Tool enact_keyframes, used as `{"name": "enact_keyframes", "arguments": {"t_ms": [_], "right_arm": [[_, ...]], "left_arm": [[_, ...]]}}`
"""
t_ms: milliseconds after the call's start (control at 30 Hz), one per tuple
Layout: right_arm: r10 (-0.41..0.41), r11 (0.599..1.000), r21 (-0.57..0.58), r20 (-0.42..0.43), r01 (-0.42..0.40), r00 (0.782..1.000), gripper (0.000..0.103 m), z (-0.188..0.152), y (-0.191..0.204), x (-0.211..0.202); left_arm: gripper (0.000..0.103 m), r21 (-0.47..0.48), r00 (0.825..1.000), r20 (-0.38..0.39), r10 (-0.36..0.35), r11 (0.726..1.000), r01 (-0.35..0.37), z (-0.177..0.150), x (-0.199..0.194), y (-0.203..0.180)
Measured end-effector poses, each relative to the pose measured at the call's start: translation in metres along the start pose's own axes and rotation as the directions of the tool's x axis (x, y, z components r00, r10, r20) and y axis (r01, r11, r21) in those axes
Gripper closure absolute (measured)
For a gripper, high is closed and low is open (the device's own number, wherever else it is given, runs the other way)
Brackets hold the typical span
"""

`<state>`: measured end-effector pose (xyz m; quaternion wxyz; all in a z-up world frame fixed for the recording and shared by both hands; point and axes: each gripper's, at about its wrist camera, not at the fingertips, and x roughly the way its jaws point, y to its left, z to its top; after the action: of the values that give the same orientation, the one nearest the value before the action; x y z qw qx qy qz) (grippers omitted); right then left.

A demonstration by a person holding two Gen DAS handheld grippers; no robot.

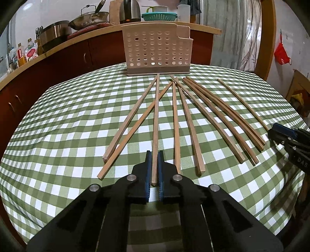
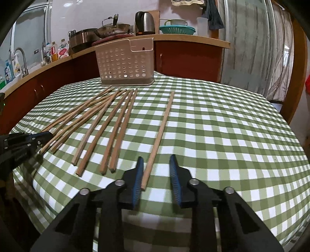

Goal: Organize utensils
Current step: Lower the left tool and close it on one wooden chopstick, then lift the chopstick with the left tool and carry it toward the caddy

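Note:
Several wooden chopsticks (image 1: 193,124) lie fanned out on the green checked tablecloth (image 1: 58,135), thin ends toward a beige perforated utensil holder (image 1: 157,50) at the far edge. My left gripper (image 1: 154,155) is shut on the near end of one chopstick (image 1: 156,124), which still lies on the cloth. In the right wrist view, my right gripper (image 2: 157,160) is open around the near end of a lone chopstick (image 2: 160,133) lying apart to the right of the others (image 2: 108,126); the stick lies near the left pad. The holder (image 2: 124,62) stands behind.
Behind the table runs a wooden counter (image 1: 58,46) with pots, a kettle (image 1: 129,10), a teal colander (image 1: 158,17) and bottles. A sink tap (image 2: 19,58) shows at the left. The right gripper shows in the left wrist view (image 1: 286,139).

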<state>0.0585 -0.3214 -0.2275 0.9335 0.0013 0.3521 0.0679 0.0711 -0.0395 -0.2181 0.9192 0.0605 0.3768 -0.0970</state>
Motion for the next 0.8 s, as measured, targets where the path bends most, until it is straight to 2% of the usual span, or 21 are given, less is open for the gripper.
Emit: {"name": "enact_keyframes", "arguments": {"t_ms": [333,400,800], "right_arm": [[0.018,1.000,-0.001,0.026,-0.018,0.999,0.089,-0.0049,-0.0018,0.0004],[0.020,1.000,0.009,0.032,-0.020,0.999,0.094,-0.0057,-0.0045,0.0002],[0.014,1.000,0.012,0.079,-0.015,0.997,0.096,-0.0037,-0.0064,-0.0051]], "left_arm": [[0.096,-0.001,1.000,-0.001,0.000,1.000,0.000,0.0001,0.0002,0.0015],[0.096,-0.002,1.000,0.000,-0.001,1.000,0.001,0.0000,0.0001,0.0015],[0.096,-0.010,0.999,0.035,0.001,1.000,0.000,-0.0015,0.0008,0.0027]]}}
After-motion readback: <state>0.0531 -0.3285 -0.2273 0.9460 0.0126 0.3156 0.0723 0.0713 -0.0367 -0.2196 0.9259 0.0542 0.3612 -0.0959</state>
